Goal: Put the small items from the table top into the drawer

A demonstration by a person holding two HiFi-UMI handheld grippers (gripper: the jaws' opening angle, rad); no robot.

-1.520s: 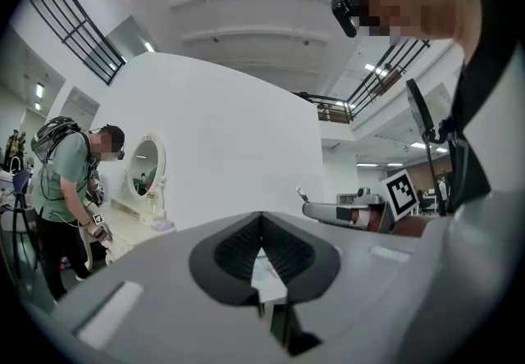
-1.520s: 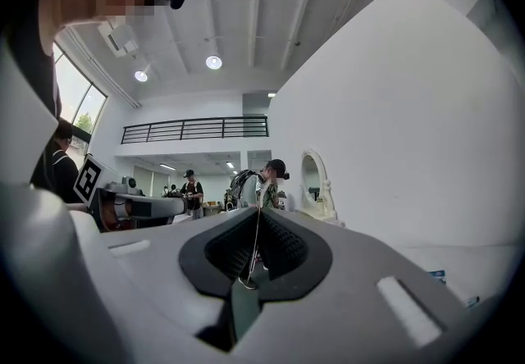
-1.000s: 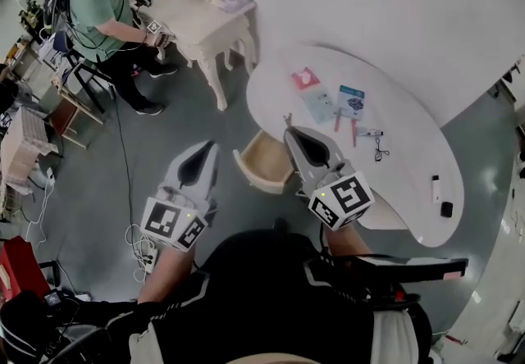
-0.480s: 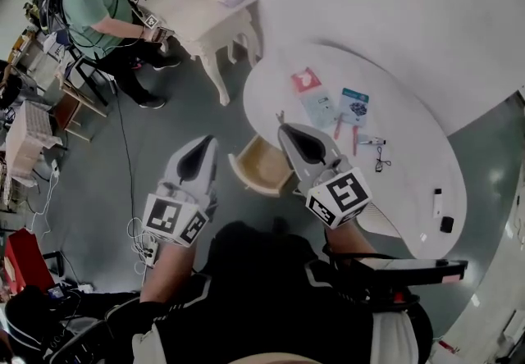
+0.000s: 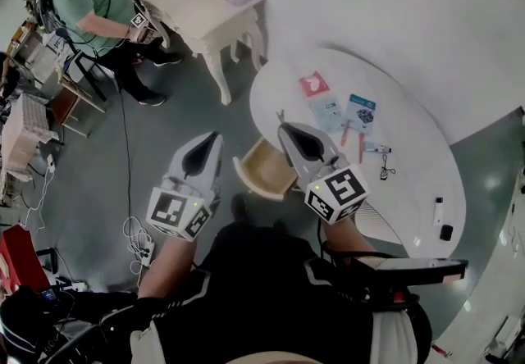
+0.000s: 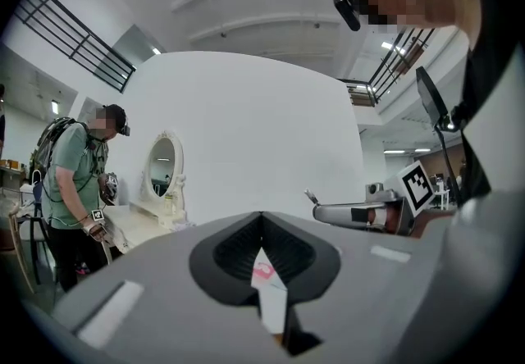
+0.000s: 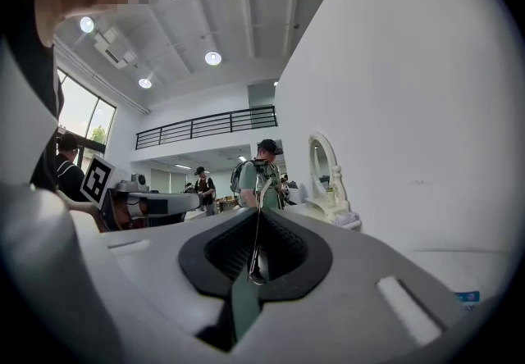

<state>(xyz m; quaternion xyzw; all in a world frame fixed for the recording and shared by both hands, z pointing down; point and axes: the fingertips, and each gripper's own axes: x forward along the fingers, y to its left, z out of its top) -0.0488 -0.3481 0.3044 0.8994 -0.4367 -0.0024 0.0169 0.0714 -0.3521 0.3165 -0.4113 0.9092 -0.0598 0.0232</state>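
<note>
The left gripper (image 5: 210, 144) and right gripper (image 5: 289, 134) both had jaws closed together, empty, either side of the open drawer (image 5: 267, 167) at the table (image 5: 414, 190).

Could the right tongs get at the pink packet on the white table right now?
Probably not yet: the pink packet lies uncovered just beyond the right tongs, but they are shut on a thin metal piece.

The drawer (image 5: 264, 166), pale wood inside, stands pulled open at centre frame, at the white table's (image 5: 410, 190) near edge. Right of centre on the table top lie a pink packet (image 5: 312, 83), a pale blue packet (image 5: 328, 112) and a blue card (image 5: 362, 114). A white stick (image 5: 437, 211) and a small black block (image 5: 446, 232) lie at lower right.
</note>
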